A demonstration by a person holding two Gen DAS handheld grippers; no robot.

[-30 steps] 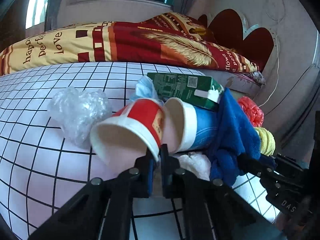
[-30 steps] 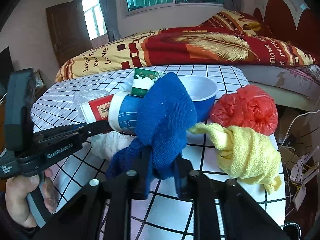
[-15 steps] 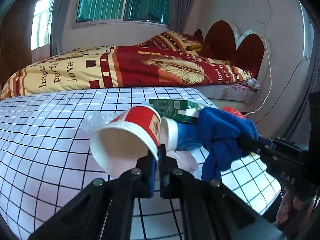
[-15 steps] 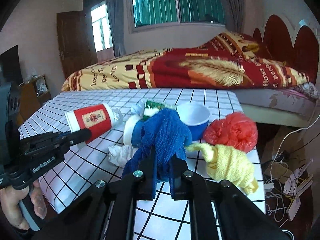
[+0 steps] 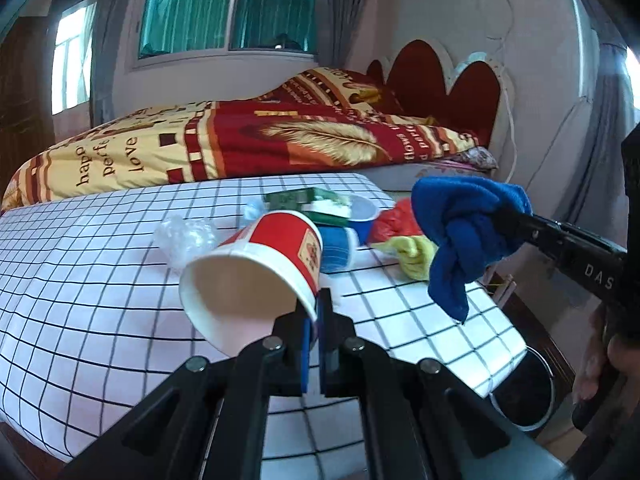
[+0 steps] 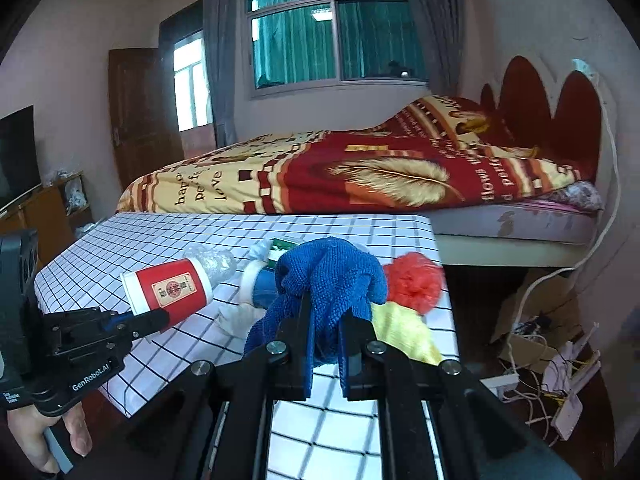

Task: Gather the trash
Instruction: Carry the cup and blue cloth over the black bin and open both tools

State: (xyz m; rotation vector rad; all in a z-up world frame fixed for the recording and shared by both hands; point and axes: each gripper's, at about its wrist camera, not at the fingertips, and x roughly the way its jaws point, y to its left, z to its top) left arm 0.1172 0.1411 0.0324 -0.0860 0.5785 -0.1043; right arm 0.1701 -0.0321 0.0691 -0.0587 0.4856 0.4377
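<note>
My left gripper (image 5: pixel 316 316) is shut on the rim of a red and white paper cup (image 5: pixel 260 268) and holds it above the checked table (image 5: pixel 80 300); the cup also shows in the right wrist view (image 6: pixel 168 290). My right gripper (image 6: pixel 325 320) is shut on a blue cloth (image 6: pixel 328 276), lifted off the table; the cloth also shows in the left wrist view (image 5: pixel 464 232). On the table lie a blue cup (image 5: pixel 336 248), a green carton (image 5: pixel 308 202), a clear plastic wad (image 5: pixel 186 236), a red bag (image 6: pixel 414 282) and a yellow cloth (image 6: pixel 400 332).
A round bin (image 5: pixel 524 392) stands on the floor below the table's right corner. A bed with a red and yellow blanket (image 6: pixel 360 176) lies behind the table. Cables and a cardboard box (image 6: pixel 540 344) litter the floor at the right.
Both grippers have risen and pulled back from the pile, lifting the red cup and the blue cloth clear of the table. The bin has come into the left wrist view.
</note>
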